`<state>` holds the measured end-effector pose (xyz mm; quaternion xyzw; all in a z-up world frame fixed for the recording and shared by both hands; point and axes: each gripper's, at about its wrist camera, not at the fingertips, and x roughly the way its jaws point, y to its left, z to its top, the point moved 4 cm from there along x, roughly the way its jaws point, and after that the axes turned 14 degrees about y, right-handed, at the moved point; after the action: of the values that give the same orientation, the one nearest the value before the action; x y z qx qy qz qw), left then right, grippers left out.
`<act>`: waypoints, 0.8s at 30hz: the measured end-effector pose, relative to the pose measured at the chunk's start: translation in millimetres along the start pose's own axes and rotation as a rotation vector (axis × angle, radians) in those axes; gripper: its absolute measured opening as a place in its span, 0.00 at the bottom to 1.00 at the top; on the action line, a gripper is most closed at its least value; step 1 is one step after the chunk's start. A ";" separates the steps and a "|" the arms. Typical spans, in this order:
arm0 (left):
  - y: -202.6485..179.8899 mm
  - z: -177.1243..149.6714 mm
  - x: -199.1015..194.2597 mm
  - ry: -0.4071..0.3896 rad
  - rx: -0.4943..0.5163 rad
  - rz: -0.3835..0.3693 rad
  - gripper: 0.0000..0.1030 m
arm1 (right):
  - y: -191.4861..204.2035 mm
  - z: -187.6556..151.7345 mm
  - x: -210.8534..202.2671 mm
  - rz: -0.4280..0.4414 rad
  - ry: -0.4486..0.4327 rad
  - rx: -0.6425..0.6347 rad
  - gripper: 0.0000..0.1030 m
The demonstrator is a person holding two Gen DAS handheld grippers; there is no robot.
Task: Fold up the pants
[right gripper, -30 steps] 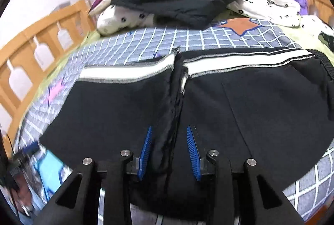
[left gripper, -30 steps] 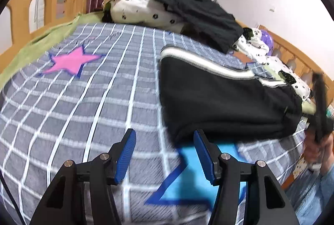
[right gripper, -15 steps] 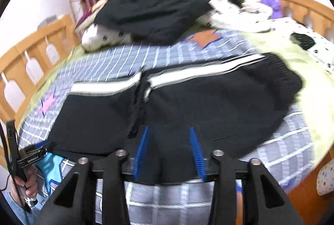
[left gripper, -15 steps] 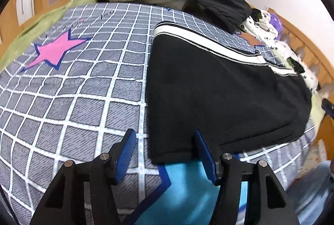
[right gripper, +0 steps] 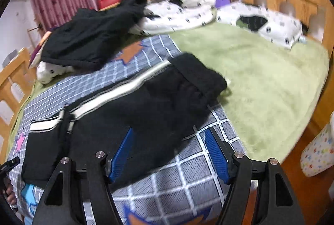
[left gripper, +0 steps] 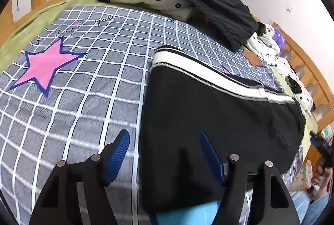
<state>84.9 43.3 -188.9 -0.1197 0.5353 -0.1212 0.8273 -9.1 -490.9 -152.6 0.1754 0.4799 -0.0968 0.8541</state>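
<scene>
Lying folded once on the checked blanket (left gripper: 87,83), the black pants (left gripper: 219,120) still need another fold; the left gripper (left gripper: 165,154), its jaws just widened, hovers empty over their near edge. From the right wrist, the right gripper (right gripper: 169,154), likewise just opened and empty, hangs near the waistband (right gripper: 200,74); a dark jacket (right gripper: 91,37) lies well behind the pants.

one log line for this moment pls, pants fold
stage: between folds | pants: flat on checked blanket, folded once | left claw: open, just widened, over pants' end edge | right claw: open, just widened, holds nothing
</scene>
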 end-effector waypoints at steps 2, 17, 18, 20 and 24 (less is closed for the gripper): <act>4.4 10.1 11.3 0.024 -0.001 -0.018 0.67 | -12.4 6.9 27.8 0.024 0.036 0.035 0.67; 0.7 85.9 64.4 0.131 0.000 -0.204 0.12 | -22.7 65.1 99.3 0.093 0.007 0.174 0.27; -2.8 87.3 54.3 0.101 -0.011 -0.209 0.11 | -15.5 67.5 88.9 0.096 -0.032 0.155 0.25; -13.5 90.0 34.9 0.050 -0.015 -0.220 0.11 | 10.5 72.4 60.5 0.063 -0.116 0.090 0.21; -27.0 96.4 0.5 -0.036 0.022 -0.218 0.11 | 68.9 87.7 3.9 0.084 -0.211 0.011 0.20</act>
<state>171.2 24.3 -142.1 -0.1705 0.5029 -0.2143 0.8198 84.9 -462.0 -99.8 0.1889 0.3788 -0.0815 0.9023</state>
